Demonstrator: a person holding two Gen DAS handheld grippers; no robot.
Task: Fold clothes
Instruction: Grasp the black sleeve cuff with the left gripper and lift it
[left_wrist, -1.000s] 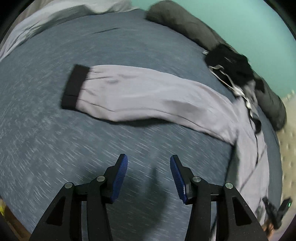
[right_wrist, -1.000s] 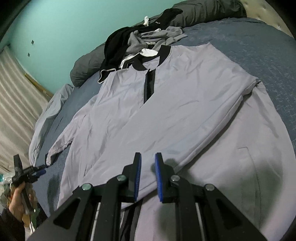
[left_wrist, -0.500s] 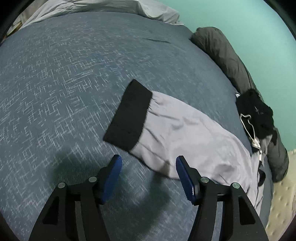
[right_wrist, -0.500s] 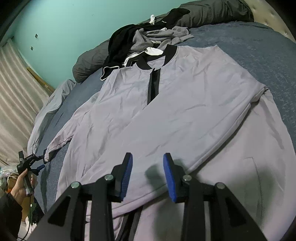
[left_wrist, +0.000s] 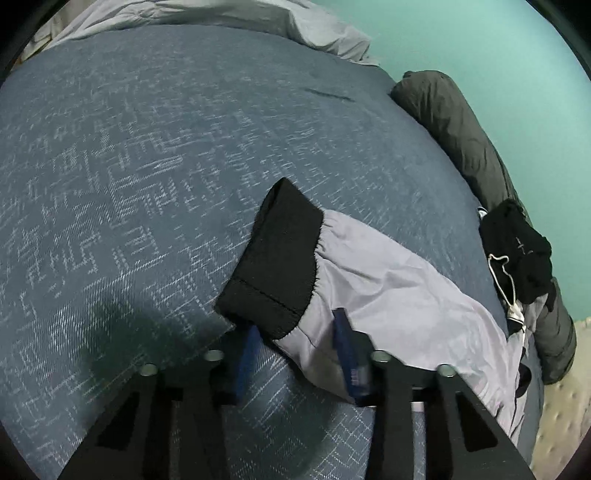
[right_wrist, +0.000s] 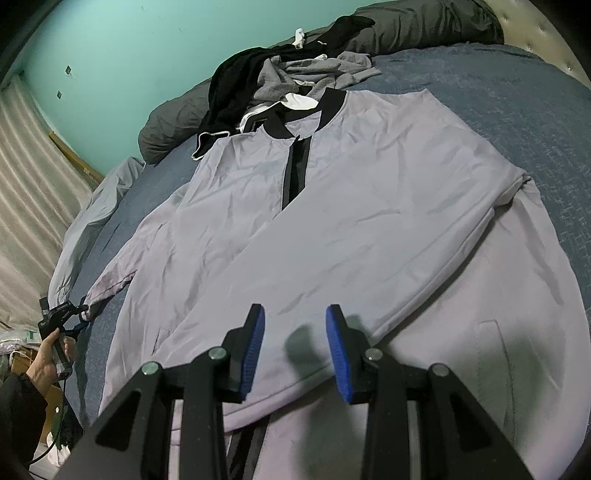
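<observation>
Jacket (right_wrist: 362, 221), pale grey with black collar, placket and cuffs, lies front-up on a blue bedspread (left_wrist: 129, 155), collar toward 12 o'clock in the right wrist view and hem nearest the camera. One sleeve appears folded across the chest, its long edge running from about 2 o'clock down to 7 o'clock; the other sleeve (left_wrist: 399, 302) stretches away to the 9 o'clock side. At that far end, the left gripper (left_wrist: 295, 350) straddles the sleeve just behind its black cuff (left_wrist: 277, 266), fingers (left_wrist: 347, 350) parted, one above the cloth and one seemingly beneath it. Motion blur there makes it hard to say whether they have begun to pinch. The sleeve's long axis runs from the cuff at 12 o'clock off toward 4 o'clock in that view. The right gripper (right_wrist: 293, 350) hovers over the lower body panel with fingers spread wide, gripping nothing. The left is plainly the nearer to the loose sleeve. The fabric looks thin and slick, lightly creased. A heap of dark clothes (right_wrist: 251, 81) sits beyond the collar.
</observation>
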